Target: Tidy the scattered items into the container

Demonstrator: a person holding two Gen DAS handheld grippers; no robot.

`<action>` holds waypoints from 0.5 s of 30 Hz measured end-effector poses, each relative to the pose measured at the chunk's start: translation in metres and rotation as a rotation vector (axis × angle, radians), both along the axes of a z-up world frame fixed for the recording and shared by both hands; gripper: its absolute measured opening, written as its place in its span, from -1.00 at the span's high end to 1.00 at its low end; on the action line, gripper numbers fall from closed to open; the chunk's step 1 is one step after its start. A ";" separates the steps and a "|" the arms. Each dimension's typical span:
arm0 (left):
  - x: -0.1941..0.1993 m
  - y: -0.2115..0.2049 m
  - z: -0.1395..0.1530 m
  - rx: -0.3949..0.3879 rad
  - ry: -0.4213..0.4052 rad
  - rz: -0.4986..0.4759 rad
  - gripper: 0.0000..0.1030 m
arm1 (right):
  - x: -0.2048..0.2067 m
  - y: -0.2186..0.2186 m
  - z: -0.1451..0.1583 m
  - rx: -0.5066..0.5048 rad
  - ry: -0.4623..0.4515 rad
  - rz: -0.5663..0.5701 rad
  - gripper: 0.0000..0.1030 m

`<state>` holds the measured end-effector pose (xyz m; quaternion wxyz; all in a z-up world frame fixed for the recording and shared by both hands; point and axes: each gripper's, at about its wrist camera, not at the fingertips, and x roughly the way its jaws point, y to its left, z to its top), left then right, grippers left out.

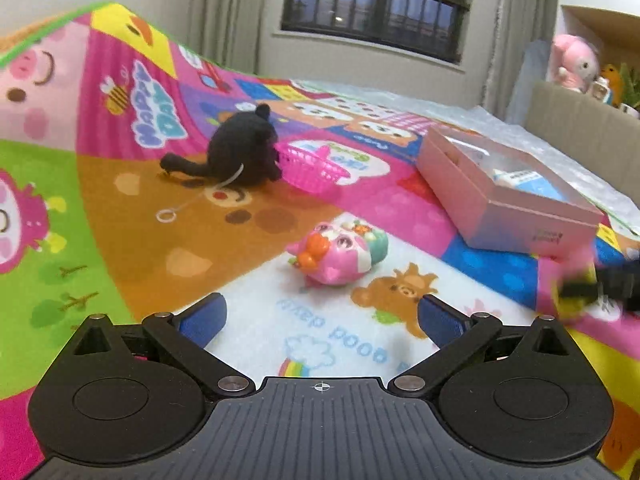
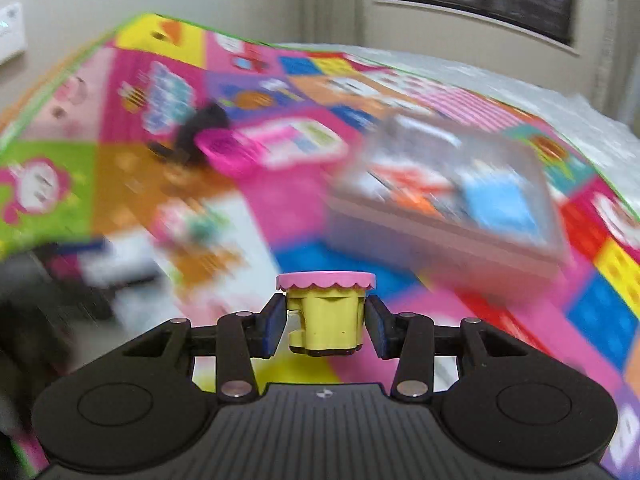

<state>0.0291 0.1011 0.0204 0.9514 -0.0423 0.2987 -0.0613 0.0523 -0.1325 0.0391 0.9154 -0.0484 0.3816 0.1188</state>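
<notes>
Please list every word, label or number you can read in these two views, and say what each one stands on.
"good day", seen upside down: on the white panel of the play mat before the left gripper.
Blue bubble lettering by the bee on the pink panel: not legible.
Small dark print on the pink box's front wall: too small.
Blue-and-white carton in the box: label too small.
Right wrist view: blurred; the yellow toy cup shows no text.

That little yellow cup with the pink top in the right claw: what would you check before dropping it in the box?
1. Grip on the yellow cup: ok, right gripper is shut on its sides.
2. Cup upright: ok, pink top faces up.
3. Pink box open, with room inside: ok, though it already holds a few items.
4. Cup positioned over the box: not ok, the box lies ahead of it.
5. Left gripper out of the way: ok, open, empty, aimed at the pink owl toy.
6. Exact clearance: cannot tell, the right view is blurred.
</notes>
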 end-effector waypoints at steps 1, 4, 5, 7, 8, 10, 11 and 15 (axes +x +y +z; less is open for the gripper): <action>-0.003 -0.002 0.002 -0.007 0.000 -0.003 -1.00 | -0.007 -0.008 -0.009 0.000 0.005 -0.014 0.19; -0.010 -0.015 0.003 -0.020 0.017 -0.028 -1.00 | -0.030 -0.030 -0.022 0.010 -0.002 -0.010 0.23; -0.012 -0.021 0.003 -0.003 0.026 -0.041 -1.00 | -0.035 -0.034 -0.024 0.008 -0.011 -0.006 0.21; -0.015 -0.032 0.000 0.038 0.026 -0.053 -1.00 | -0.047 -0.040 -0.027 0.016 -0.031 -0.007 0.09; -0.016 -0.036 0.000 0.056 0.017 -0.053 -1.00 | -0.051 -0.042 -0.028 0.027 -0.039 -0.008 -0.06; -0.016 -0.039 0.001 0.076 -0.010 -0.025 -1.00 | -0.059 -0.049 -0.028 0.062 -0.070 -0.017 -0.37; -0.015 -0.039 0.002 0.079 -0.019 -0.005 -1.00 | -0.063 -0.051 -0.028 0.072 -0.093 -0.028 -0.55; 0.005 -0.037 0.010 0.090 -0.016 0.066 -1.00 | -0.076 -0.059 -0.038 0.066 -0.192 -0.082 -0.68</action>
